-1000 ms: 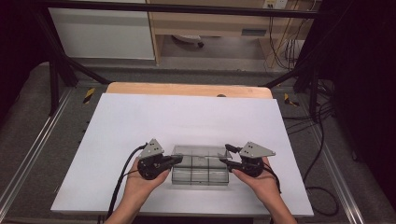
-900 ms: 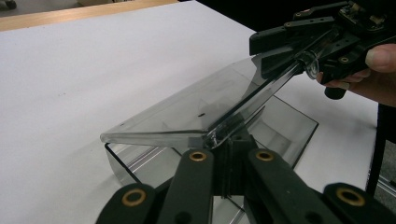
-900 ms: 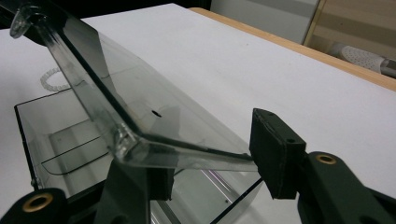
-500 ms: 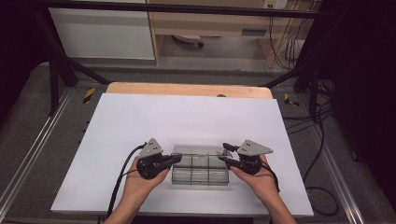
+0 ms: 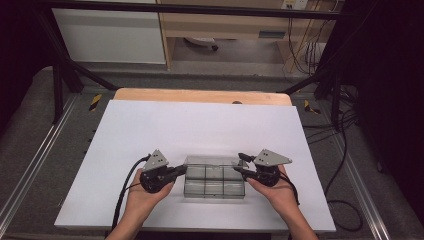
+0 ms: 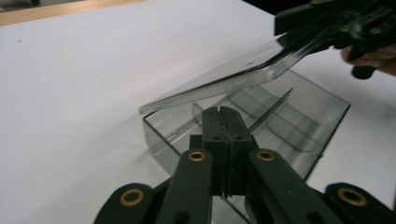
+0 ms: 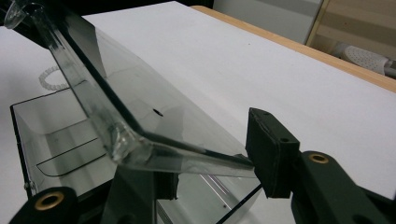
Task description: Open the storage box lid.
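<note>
Surroundings of the white work table

The white tabletop (image 5: 200, 125) has a bare wooden strip (image 5: 200, 95) along its far edge. Beyond it stand a white cabinet (image 5: 110, 35) and a wooden shelf unit (image 5: 225, 25). Black frame legs (image 5: 60, 80) slant down at both sides, black cables (image 5: 345, 150) trail over the grey floor at the right, and metal rails (image 5: 30, 165) run alongside the table.

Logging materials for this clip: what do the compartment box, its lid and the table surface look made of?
Box: clear, slightly smoky hard plastic, glossy; dividers show through its walls. Lid: the same clear rigid plastic, with bright edge reflections. Table surface: matte white sheet, possibly laminate or paper, over a wooden board visible at the far edge.
</note>
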`<state>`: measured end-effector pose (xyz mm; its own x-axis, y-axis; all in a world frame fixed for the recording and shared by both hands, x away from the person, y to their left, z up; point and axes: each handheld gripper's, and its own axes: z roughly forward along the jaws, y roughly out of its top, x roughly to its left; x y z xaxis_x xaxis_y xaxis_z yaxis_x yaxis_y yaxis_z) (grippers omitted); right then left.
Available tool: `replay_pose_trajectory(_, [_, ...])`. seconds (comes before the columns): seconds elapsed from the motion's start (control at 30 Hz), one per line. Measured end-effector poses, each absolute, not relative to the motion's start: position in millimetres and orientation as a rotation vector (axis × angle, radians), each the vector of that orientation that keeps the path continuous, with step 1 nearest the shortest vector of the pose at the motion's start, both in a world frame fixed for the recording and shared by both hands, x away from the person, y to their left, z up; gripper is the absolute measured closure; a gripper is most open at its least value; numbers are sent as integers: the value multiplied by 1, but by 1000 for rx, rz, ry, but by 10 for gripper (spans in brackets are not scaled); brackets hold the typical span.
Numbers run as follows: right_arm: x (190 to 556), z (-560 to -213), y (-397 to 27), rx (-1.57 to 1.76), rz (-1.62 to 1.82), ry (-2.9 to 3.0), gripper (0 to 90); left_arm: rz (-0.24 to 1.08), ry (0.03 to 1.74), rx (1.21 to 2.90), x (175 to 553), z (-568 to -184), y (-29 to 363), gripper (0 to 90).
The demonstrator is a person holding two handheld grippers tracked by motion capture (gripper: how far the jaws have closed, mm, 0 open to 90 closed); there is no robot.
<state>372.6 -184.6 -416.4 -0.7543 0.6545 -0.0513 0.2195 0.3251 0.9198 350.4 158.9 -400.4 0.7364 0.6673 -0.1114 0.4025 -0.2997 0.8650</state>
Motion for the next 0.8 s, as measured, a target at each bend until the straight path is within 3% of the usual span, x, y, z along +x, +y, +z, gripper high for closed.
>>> replay_pose_trajectory(0.3, [373, -416, -185, 769, 1413, 2183, 564, 413, 838, 1907, 361, -406, 159, 543])
replay_pose_trajectory(0.8, [375, -414, -184, 778, 1424, 2175, 574, 434, 732, 1870, 377, -407, 140, 467])
